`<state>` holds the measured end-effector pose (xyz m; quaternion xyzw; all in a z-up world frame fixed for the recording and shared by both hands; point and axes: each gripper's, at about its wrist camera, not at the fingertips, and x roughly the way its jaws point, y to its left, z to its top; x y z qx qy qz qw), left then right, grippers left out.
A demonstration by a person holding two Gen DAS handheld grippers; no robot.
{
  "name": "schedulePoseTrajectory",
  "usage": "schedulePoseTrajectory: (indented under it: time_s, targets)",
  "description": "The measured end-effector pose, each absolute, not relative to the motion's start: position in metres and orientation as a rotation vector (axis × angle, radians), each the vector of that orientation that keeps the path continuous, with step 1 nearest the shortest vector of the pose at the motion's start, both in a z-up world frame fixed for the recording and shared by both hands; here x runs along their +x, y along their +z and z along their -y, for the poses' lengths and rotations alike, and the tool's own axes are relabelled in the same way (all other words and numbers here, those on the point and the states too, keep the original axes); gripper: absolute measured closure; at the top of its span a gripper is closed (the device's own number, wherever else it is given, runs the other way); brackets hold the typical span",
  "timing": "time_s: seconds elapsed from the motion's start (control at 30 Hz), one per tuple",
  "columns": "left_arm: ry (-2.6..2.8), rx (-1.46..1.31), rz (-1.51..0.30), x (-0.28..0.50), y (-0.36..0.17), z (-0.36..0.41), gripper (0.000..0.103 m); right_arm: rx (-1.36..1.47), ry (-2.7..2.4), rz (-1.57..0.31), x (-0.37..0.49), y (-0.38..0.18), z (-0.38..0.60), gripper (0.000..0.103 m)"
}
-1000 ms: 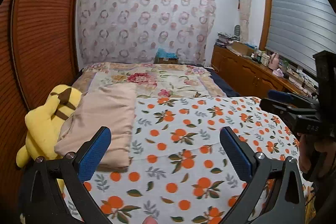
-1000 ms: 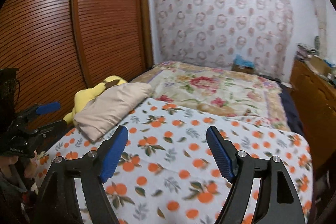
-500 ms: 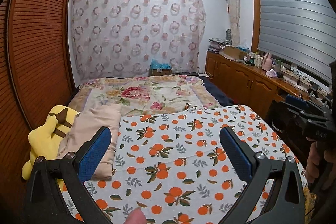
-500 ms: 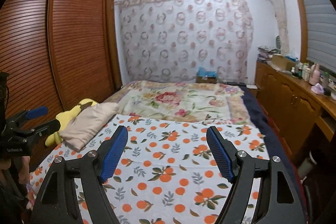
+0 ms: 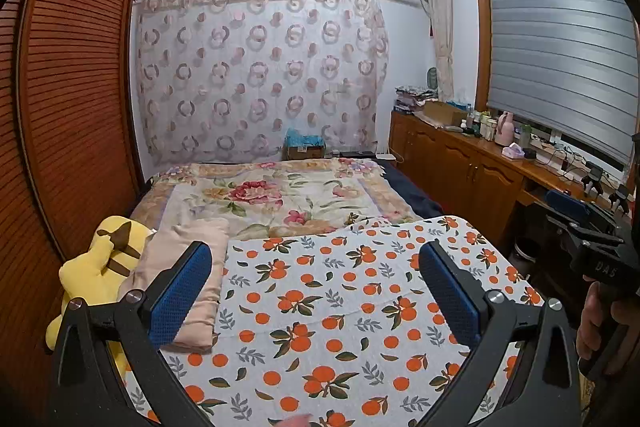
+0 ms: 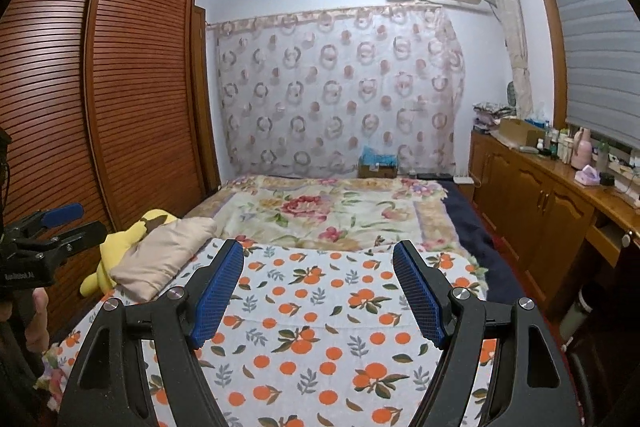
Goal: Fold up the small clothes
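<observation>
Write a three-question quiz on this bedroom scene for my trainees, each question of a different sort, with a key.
1. True or false: the left gripper holds the beige folded cloth.
2. What lies right beside the beige folded cloth? A) yellow plush toy B) a blue pillow C) a wooden stool
3. Fill in: the sheet under both grippers is printed with ____.

Key: 1. False: its jaws stand open and empty, like those of the right gripper. 2. A. 3. Oranges.

black claw (image 5: 316,291) arms, blue textured pads (image 5: 180,293), silver screws.
</observation>
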<state>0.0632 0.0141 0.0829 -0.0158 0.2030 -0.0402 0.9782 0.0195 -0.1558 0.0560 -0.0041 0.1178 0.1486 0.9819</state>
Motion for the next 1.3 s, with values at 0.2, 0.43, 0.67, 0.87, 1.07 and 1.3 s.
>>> schedulePoseTrajectory:
  time_s: [0.2, 0.43, 0.67, 0.87, 1.07, 1.3]
  targets:
    - [-0.079, -0.028, -0.408, 0.061, 0.083, -0.014, 0.000, -0.005, 0.299, -0.241, 0.019, 0.051, 0.156, 0.024]
    - [-0.076, -0.028, -0.408, 0.062, 0.083, -0.015, 0.000, -0.004, 0.299, -0.242, 0.022, 0.052, 0.159, 0.024]
    - [-0.072, -0.027, -0.409, 0.060, 0.083, -0.017, 0.000, -0.002, 0.302, -0.243, 0.025, 0.054, 0.163, 0.024]
    - [-0.074, -0.028, -0.409, 0.061, 0.083, -0.018, 0.000, -0.002, 0.304, -0.244, 0.027, 0.054, 0.166, 0.024]
    - [-0.072, -0.026, -0.409, 0.060, 0.083, -0.019, 0.000, -0.004, 0.303, -0.245, 0.028, 0.055, 0.168, 0.024]
    - [-0.073, -0.026, -0.409, 0.060, 0.083, -0.019, 0.000, -0.004, 0.304, -0.245, 0.030, 0.053, 0.169, 0.024]
